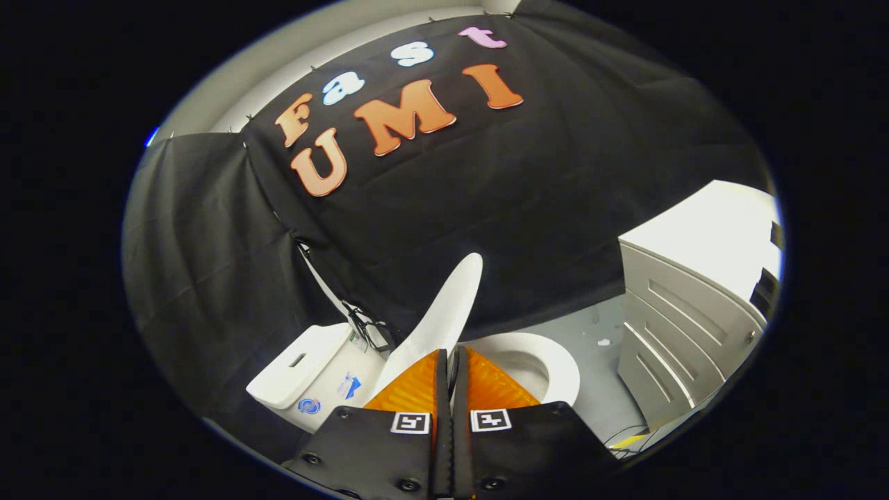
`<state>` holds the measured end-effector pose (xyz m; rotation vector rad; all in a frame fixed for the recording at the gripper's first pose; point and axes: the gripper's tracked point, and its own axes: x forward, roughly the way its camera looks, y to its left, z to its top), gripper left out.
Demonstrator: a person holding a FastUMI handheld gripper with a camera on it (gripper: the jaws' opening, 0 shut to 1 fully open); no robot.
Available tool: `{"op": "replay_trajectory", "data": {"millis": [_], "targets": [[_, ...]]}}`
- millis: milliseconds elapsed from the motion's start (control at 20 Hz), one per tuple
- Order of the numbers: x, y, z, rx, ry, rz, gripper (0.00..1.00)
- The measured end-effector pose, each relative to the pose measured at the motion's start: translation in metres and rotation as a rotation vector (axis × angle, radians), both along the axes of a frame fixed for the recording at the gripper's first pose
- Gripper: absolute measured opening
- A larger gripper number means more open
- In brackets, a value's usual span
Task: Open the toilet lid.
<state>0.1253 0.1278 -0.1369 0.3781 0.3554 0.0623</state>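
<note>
Tool (452,357) pinching raised toilet lid's (444,312) edge

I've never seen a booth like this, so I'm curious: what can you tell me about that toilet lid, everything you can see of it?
The toilet lid is a white, smooth, glossy shell that looks like plastic, long with a rounded tip. It is raised well off the seat, standing steeply and tilted toward the tank, its tip against the black cloth backdrop. Its lower part is hidden behind the gripper, whose fingers are closed together just in front of it; whether they touch the lid cannot be told.
</note>
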Motion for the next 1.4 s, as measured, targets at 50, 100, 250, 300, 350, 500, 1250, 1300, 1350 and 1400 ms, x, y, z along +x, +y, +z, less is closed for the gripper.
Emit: {"op": "replay_trajectory", "data": {"millis": [50,100,250,300,350,500,1250,1300,1350,1400], "targets": [[0.004,0.005,0.004,-0.031,0.002,0.005,0.08],[0.006,0.009,0.007,-0.061,-0.002,0.01,0.08],[0.007,0.021,0.021,-0.076,-0.013,0.017,0.08],[0.007,0.024,0.025,-0.068,-0.018,0.022,0.08],[0.009,0.026,0.029,-0.066,-0.021,0.027,0.08],[0.013,0.039,0.039,-0.079,-0.032,0.047,0.08],[0.022,0.158,0.112,-0.218,-0.127,0.239,0.08],[0.022,0.165,0.114,-0.23,-0.131,0.25,0.08],[0.022,0.171,0.117,-0.232,-0.133,0.255,0.08],[0.023,0.177,0.12,-0.231,-0.137,0.263,0.08]]}}
